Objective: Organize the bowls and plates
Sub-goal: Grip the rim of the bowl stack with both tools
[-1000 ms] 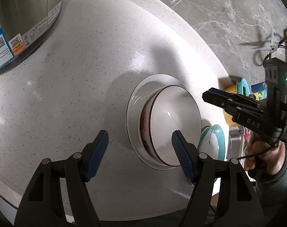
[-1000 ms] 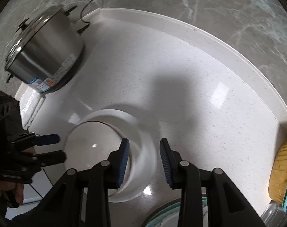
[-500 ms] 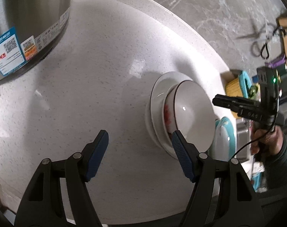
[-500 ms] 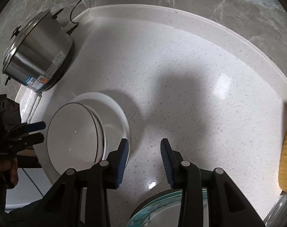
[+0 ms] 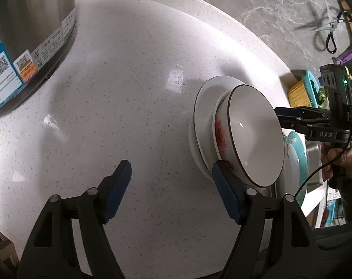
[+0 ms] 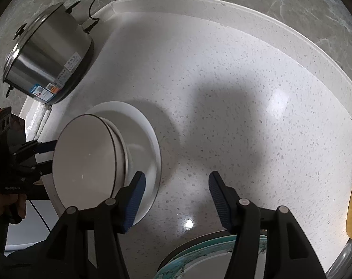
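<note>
Right gripper (image 6: 174,186): jaws widened since earlier, holding nothing. Left gripper (image 5: 171,181): jaws wide, empty. Bowl (image 5: 254,134): stacked on white plate (image 5: 202,107), on table (image 5: 129,69). Teal plate (image 6: 199,260): just beside.

A white speckled tabletop (image 5: 129,88) is seen beneath the left gripper (image 5: 171,186), whose blue-padded jaws are spread wide with nothing between them. A white bowl (image 5: 252,134) with a dark rim and a red pattern on its side is stacked on a white plate (image 5: 203,107), just beside the gripper's right finger. A teal-rimmed plate (image 5: 296,160) is partly hidden behind the bowl. The right gripper (image 5: 278,116) is held at the bowl's far edge. A steel pot (image 5: 29,28) with labels is seen at upper left.
</note>
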A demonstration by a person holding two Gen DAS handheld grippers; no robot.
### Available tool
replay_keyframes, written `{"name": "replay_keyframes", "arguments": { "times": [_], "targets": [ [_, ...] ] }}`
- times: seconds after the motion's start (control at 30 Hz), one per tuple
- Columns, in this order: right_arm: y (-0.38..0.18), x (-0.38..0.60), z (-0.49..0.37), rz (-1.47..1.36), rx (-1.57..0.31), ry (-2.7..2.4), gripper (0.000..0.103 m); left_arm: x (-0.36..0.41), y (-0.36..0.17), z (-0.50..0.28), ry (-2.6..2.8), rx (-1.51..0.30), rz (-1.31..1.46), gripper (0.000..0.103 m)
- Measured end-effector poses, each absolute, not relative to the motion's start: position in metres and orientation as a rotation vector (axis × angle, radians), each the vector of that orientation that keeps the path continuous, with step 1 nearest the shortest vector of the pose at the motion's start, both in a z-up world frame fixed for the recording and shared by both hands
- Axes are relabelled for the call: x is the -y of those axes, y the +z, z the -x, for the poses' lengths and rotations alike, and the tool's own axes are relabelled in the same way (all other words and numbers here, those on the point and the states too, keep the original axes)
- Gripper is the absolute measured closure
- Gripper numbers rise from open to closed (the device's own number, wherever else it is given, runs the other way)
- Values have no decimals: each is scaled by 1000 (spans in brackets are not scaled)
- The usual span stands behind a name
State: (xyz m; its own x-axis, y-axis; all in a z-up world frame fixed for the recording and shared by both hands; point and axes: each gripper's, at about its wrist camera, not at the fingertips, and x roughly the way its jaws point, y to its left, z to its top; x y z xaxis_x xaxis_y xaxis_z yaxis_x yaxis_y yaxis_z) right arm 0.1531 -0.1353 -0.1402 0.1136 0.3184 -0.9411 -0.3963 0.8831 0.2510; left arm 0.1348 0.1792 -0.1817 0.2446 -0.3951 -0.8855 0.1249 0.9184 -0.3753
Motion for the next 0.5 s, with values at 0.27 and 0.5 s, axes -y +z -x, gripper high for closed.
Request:
{"name": "replay_keyframes", "arguments": {
  "times": [0.27,0.5],
  "targets": [
    [-152,134,-152,72,-1382,523,43,-168,-179,-146,-336,-1300,190,30],
    [-163,130,-153,69,-1397,526,43,-162,-189,-154,-276,-1351,250,30]
  ]
}}
